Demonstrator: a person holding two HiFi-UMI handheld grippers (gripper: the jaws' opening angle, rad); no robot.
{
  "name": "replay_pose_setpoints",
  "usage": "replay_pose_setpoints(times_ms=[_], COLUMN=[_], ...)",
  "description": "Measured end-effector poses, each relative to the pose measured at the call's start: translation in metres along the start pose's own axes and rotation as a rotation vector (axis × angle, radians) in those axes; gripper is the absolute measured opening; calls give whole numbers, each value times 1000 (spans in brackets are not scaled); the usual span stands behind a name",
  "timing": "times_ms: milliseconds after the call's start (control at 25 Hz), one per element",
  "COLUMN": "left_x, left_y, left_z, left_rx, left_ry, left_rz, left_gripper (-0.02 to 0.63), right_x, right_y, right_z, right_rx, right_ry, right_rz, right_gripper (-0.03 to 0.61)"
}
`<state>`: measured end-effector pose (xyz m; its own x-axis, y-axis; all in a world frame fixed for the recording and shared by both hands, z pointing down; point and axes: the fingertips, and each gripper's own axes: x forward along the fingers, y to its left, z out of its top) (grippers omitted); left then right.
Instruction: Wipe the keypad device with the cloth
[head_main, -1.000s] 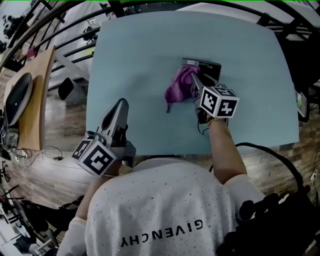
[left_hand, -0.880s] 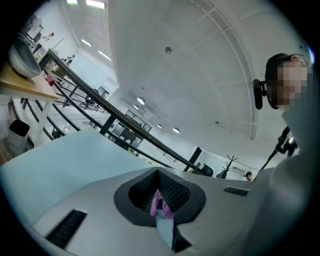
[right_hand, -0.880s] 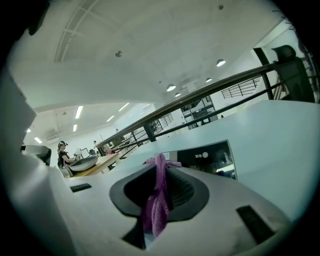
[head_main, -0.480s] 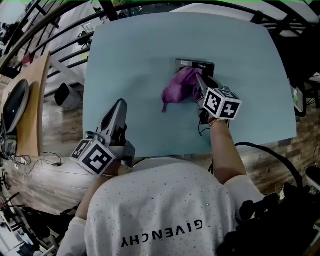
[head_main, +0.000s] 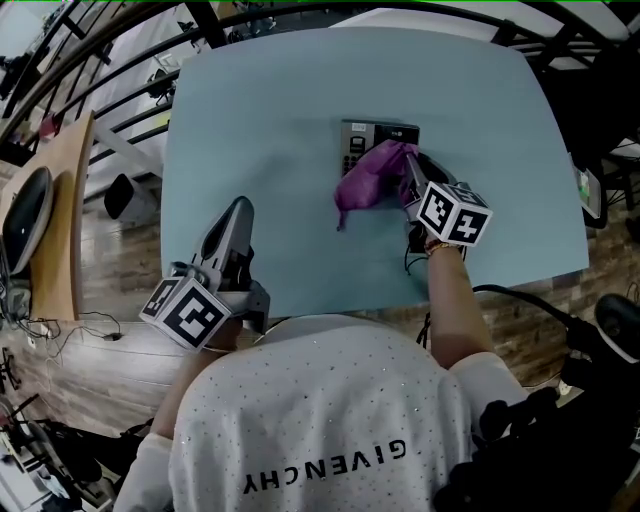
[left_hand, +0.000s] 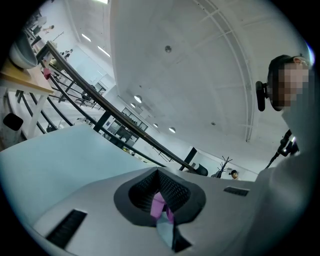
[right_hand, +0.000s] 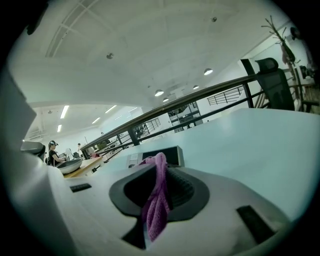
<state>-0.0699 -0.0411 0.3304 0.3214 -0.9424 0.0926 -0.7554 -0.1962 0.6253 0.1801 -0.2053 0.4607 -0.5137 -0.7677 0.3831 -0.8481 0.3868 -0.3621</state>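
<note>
The keypad device (head_main: 362, 140) is a dark flat unit lying on the pale blue table (head_main: 260, 110), far of centre. Its keys show at its left end. A purple cloth (head_main: 366, 178) covers its right and near part. My right gripper (head_main: 408, 160) is shut on the cloth and holds it down on the device. In the right gripper view the cloth (right_hand: 157, 200) hangs from the shut right gripper (right_hand: 160, 166), with the device (right_hand: 172, 154) just beyond. My left gripper (head_main: 238, 215) rests shut near the table's front left edge, holding nothing; the left gripper (left_hand: 160, 197) points across bare table.
A wooden side table (head_main: 68, 240) with a round dark object (head_main: 25, 215) stands at the left. Black railings (head_main: 110, 60) run round the table's far side. A black cable (head_main: 412, 262) hangs by my right wrist. A person (right_hand: 52, 151) sits far off.
The right gripper has dragged the cloth to the right across the device, uncovering the keys at its left end. The left gripper has not moved.
</note>
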Motion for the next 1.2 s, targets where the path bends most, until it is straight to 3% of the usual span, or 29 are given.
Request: replay_pose_setpoints(times_ms=[680, 760, 920, 1200], left_x=[7, 8, 5, -12], left_y=[2, 1, 2, 23], left_z=[-9, -10, -13, -2], left_rx=[-20, -26, -30, -63], left_ry=[19, 23, 34, 0], left_rz=[-6, -6, -6, 31], left_gripper=[-9, -9, -9, -9], right_x=[-27, -29, -23, 13], right_y=[-36, -26, 19, 102], right_z=[6, 15, 21, 0], right_rx=[98, 91, 38, -58], right_ry=[-48, -59, -58, 45], right_rz=[-108, -77, 68, 241], right_gripper=[63, 63, 63, 63])
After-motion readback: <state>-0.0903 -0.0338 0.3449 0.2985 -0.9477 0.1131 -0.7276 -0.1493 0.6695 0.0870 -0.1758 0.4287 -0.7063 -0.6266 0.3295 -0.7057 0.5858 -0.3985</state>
